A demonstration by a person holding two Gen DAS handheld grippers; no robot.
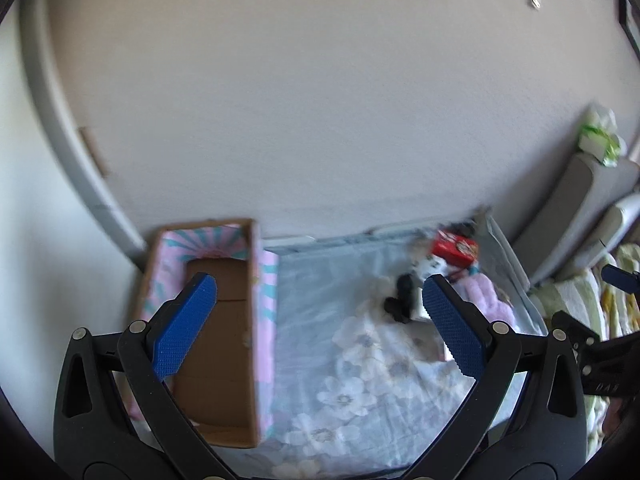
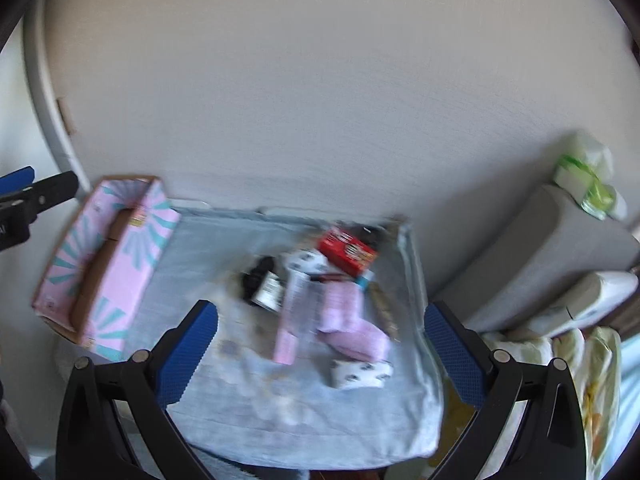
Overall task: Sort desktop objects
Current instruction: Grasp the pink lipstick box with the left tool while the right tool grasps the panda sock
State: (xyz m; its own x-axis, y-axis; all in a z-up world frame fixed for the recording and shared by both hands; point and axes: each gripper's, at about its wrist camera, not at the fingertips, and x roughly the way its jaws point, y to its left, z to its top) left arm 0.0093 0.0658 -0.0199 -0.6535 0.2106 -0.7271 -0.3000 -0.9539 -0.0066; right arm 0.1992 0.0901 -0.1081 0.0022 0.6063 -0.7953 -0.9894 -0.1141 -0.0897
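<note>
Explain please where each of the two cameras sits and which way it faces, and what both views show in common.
Left wrist view: sits on the left tool, looking forward and down over the open cardboard box and the floral cloth; its own two blue fingers show spread, and the other tool pokes in at the right edge.
Right wrist view: sits on the right tool, facing the pile of small items on the cloth; its fingers are spread, empty.
Shared: box, cloth, red packet, white wall.
</note>
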